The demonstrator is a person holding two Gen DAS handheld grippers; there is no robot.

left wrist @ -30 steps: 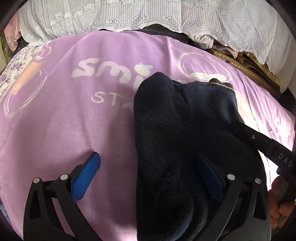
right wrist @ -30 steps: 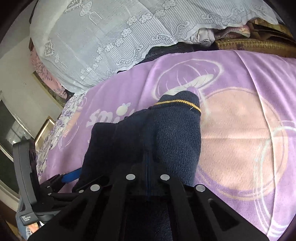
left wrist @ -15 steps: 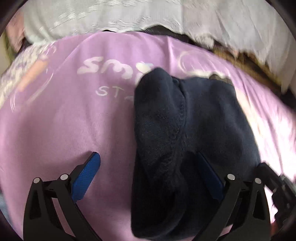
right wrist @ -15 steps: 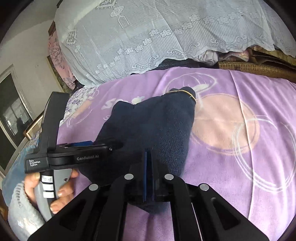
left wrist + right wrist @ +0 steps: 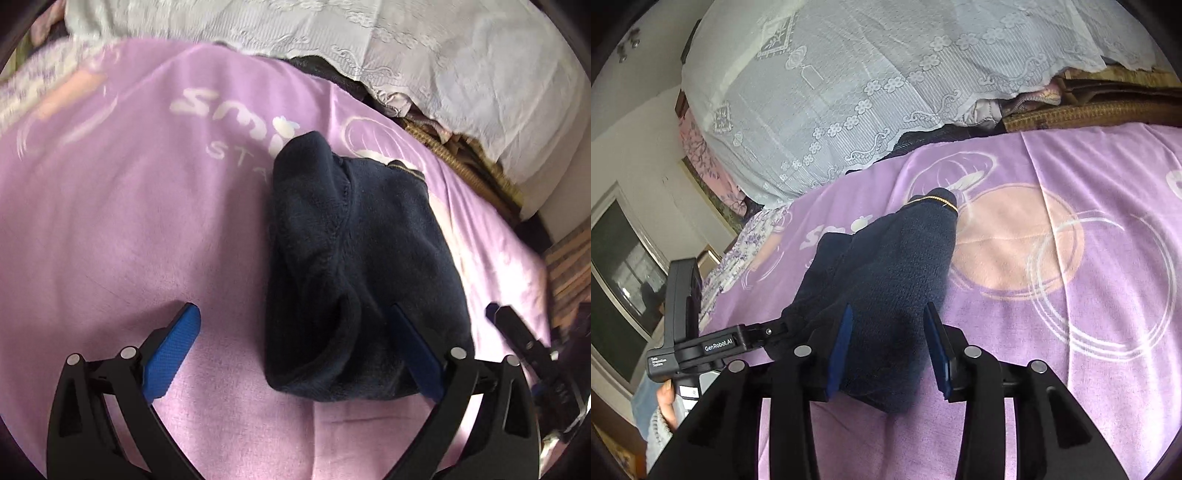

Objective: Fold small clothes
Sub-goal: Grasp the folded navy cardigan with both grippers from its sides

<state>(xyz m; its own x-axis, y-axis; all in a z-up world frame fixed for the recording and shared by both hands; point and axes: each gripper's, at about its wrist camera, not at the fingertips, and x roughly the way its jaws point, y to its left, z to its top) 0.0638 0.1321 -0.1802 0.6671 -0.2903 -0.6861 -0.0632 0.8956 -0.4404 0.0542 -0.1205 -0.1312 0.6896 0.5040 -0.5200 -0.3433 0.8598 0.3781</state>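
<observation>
I judge the dark navy knitted garment [image 5: 886, 288] to be light, soft and floppy, with a fuzzy surface that should not slip between pads but will sag and unroll if lifted by one corner. I would take it at an edge or a corner of the fold, through both layers, not at the bulky middle. It is folded over on itself into a thick bundle, with a thin yellow stripe at its far end, near 12 o'clock in my right view. It lies on the purple printed blanket [image 5: 1052, 332] covering the bed, about the middle of the spread.

My right claw [image 5: 888, 332] has just been opening; its blue pads stand a little apart on either side of the near end of the garment, not pressing it as far as I can see. My left claw [image 5: 295, 350] is spread wide and holds nothing, the garment's near end lying by its right finger.
</observation>
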